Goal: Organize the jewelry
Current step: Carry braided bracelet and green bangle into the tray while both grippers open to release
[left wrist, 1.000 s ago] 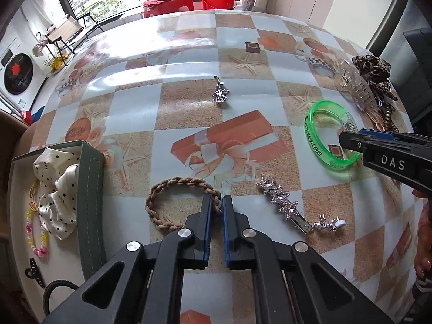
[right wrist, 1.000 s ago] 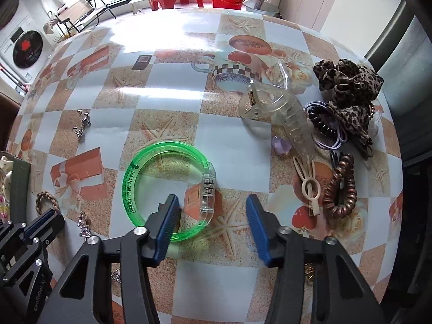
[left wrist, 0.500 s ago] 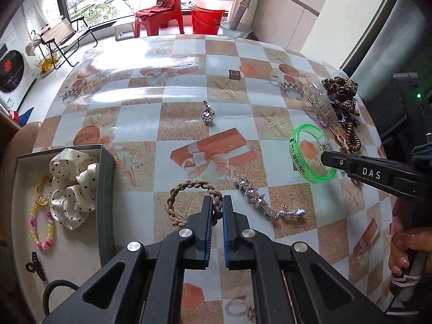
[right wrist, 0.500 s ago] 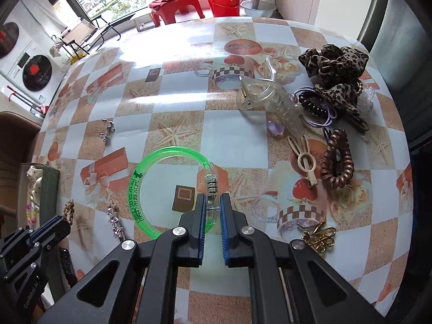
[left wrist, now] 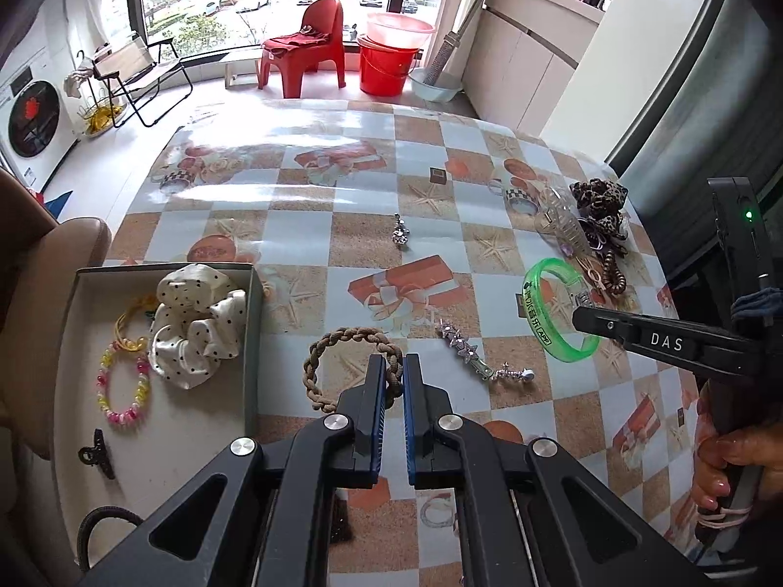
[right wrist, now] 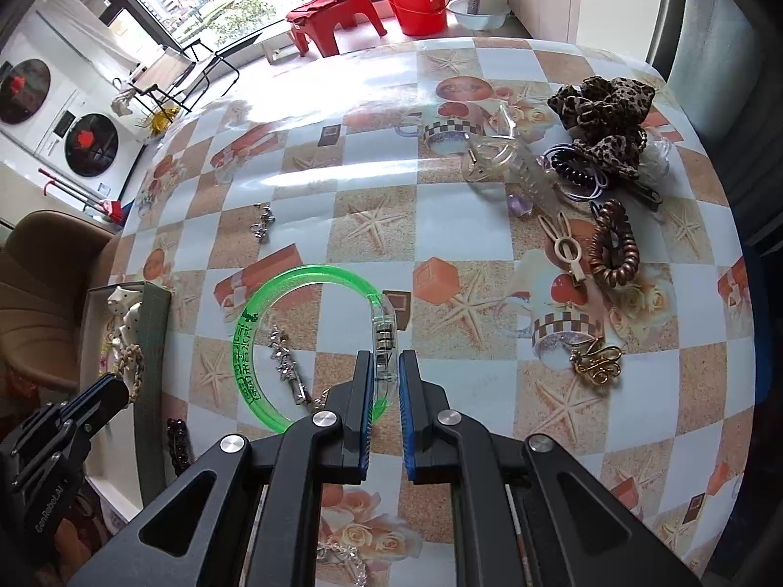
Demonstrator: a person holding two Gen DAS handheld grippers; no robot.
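A brown braided bracelet (left wrist: 337, 345) hangs off the table, pinched at its right side by my left gripper (left wrist: 394, 361), which is shut on it. My right gripper (right wrist: 385, 357) is shut on the clear clasp of the green bangle (right wrist: 249, 342), lifted clear of the tablecloth. In the left wrist view the right gripper (left wrist: 582, 317) holds that green bangle (left wrist: 538, 313) at the right. The open box (left wrist: 252, 342) lies at the table's left edge, holding a white dotted scrunchie (left wrist: 195, 323) and a bead bracelet (left wrist: 122, 391).
A star hair clip (left wrist: 465, 347) and a silver pendant (left wrist: 400, 232) lie mid-table. Far right is a heap: leopard scrunchie (right wrist: 602, 112), clear claw clip (right wrist: 504, 166), brown spiral tie (right wrist: 614, 249), gold brooch (right wrist: 594, 357). A brown chair (right wrist: 44, 264) stands beside the box.
The right gripper closed on the bangle's clasp and raised it. The left gripper lifted the braided bracelet off the table. Both hands rose.
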